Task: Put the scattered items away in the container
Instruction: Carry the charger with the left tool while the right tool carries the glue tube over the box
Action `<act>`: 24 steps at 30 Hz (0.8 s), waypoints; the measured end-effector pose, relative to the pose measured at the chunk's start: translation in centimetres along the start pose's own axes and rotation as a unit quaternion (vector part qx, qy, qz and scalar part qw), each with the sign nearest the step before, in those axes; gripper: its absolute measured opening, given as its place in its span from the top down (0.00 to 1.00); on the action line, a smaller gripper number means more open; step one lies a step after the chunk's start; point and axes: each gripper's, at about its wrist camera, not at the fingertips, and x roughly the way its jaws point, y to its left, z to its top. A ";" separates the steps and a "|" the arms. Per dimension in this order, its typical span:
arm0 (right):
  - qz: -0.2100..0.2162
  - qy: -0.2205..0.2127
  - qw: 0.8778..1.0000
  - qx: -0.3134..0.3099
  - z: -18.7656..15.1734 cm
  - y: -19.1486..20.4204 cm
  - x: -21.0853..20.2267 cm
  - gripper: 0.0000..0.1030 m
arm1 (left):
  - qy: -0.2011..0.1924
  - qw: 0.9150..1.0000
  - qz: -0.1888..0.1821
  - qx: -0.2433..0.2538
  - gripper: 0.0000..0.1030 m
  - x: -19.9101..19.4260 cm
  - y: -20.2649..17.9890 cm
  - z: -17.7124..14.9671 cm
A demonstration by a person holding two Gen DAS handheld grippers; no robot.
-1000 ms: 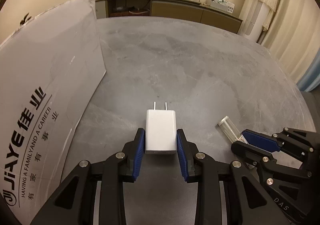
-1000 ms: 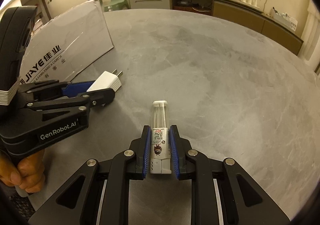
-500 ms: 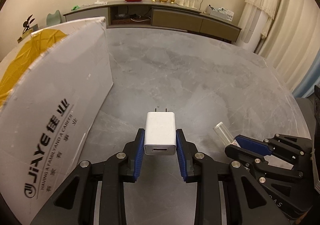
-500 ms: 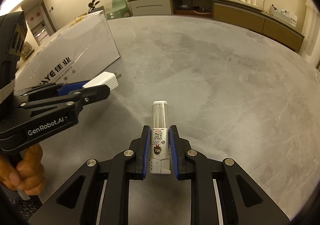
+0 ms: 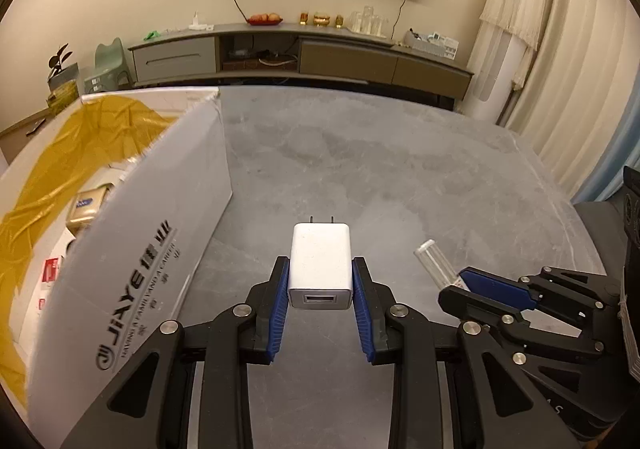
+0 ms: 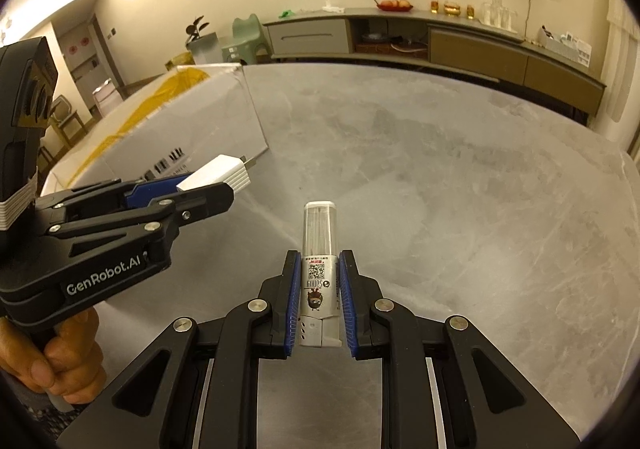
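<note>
White plastic USB wall charger (image 5: 320, 259) is what we've got pinched in the left gripper (image 5: 320, 291), blue pads (image 5: 279, 305) snug on both its sides, prongs pointing away from us and the USB port facing the camera. From the right wrist view we can see it's held up off the grey stone-look tabletop (image 6: 460, 189), poking out past the fingertips and tilted a bit upward.

Over on the other side, our right gripper (image 6: 320, 287) is closed on a clear tube-shaped dispenser (image 6: 319, 249) with a QR code label and a little cartoon on it. The see-through end sticks out forward past the pads (image 6: 294, 299), and it looks like thin sticks inside, though we can't really tell what they are. It's off the surface too, as far as we can judge.

The container is a big white cardboard box (image 5: 132, 249) sitting along the left edge of the tabletop, near wall printed with "JiAYE" and some Chinese characters. Inside we see a yellow bag or liner (image 5: 60, 153), a small gold-coloured packet (image 5: 86, 209) and something with a red label (image 5: 50, 269). The charger is just beside the box's near wall, not over the opening.

A bare hand (image 6: 52, 361) grips the left tool's handle at the lower left of the right wrist view. The rest of the tabletop looks bare.
</note>
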 end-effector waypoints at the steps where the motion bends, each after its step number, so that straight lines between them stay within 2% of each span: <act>1: 0.001 -0.004 1.000 -0.001 0.2 0.4 -0.4 0.80 | -0.003 1.000 -0.001 -0.001 0.70 -0.3 0.0 0.0; 24: 0.000 -0.067 0.997 -0.044 2.4 7.1 -5.8 0.80 | -0.090 0.995 -0.024 -0.032 0.70 -10.1 3.6 1.1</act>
